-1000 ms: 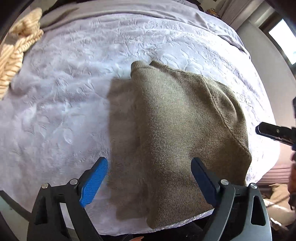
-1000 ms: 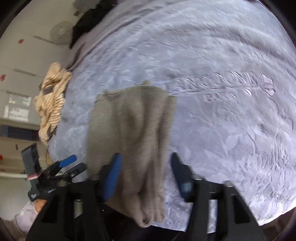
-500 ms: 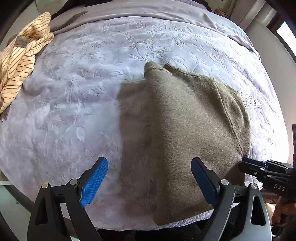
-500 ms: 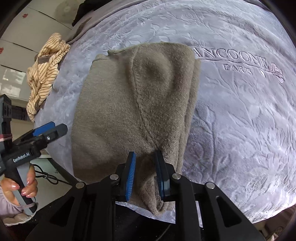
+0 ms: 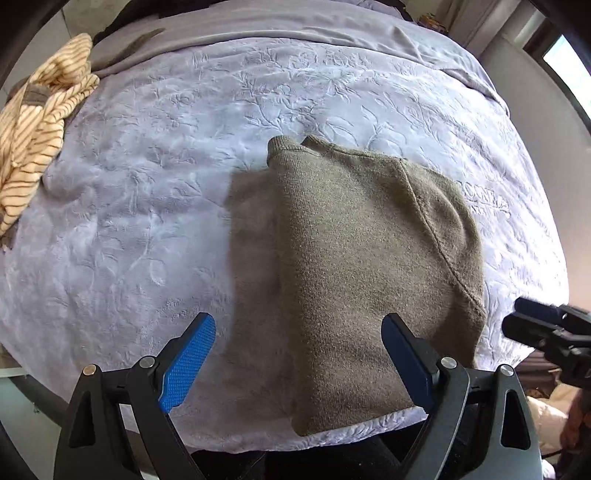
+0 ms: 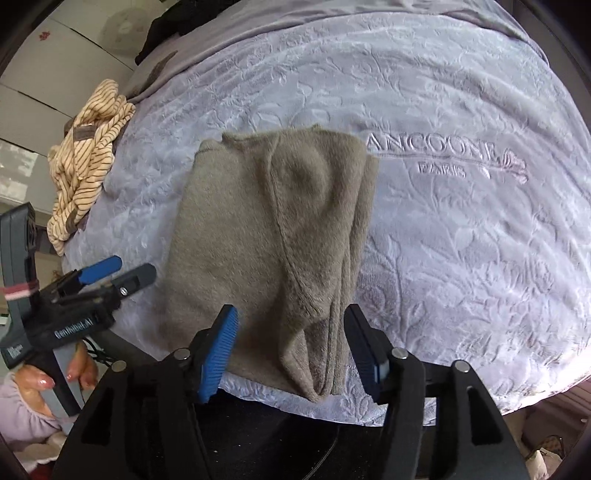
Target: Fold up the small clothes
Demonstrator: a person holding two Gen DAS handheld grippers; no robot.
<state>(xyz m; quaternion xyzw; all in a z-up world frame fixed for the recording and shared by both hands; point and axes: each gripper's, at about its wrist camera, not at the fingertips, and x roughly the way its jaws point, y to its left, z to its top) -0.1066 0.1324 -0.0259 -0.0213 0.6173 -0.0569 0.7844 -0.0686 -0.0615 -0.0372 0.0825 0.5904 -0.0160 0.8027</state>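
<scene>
An olive-brown knit sweater (image 5: pixel 362 266) lies folded lengthwise on the lilac embossed blanket (image 5: pixel 155 206), its near end at the bed's front edge. It also shows in the right wrist view (image 6: pixel 273 229), with a sleeve folded over its right side. My left gripper (image 5: pixel 299 362) is open and empty, held above the sweater's near left part. My right gripper (image 6: pixel 291 350) is open and empty, its jaws standing either side of the sweater's near right corner. The right gripper also shows at the right edge of the left wrist view (image 5: pixel 543 328).
A crumpled cream and brown striped garment (image 5: pixel 33 122) lies at the bed's far left, also in the right wrist view (image 6: pixel 85 158). A grey sheet (image 5: pixel 295 26) covers the bed's far end. The blanket's front edge (image 6: pixel 406 406) drops off just ahead of the grippers.
My right gripper was shut on the sweater's near right corner half a second ago and has opened, releasing it. The sweater now lies flat. My left gripper stayed open, nearly still.
</scene>
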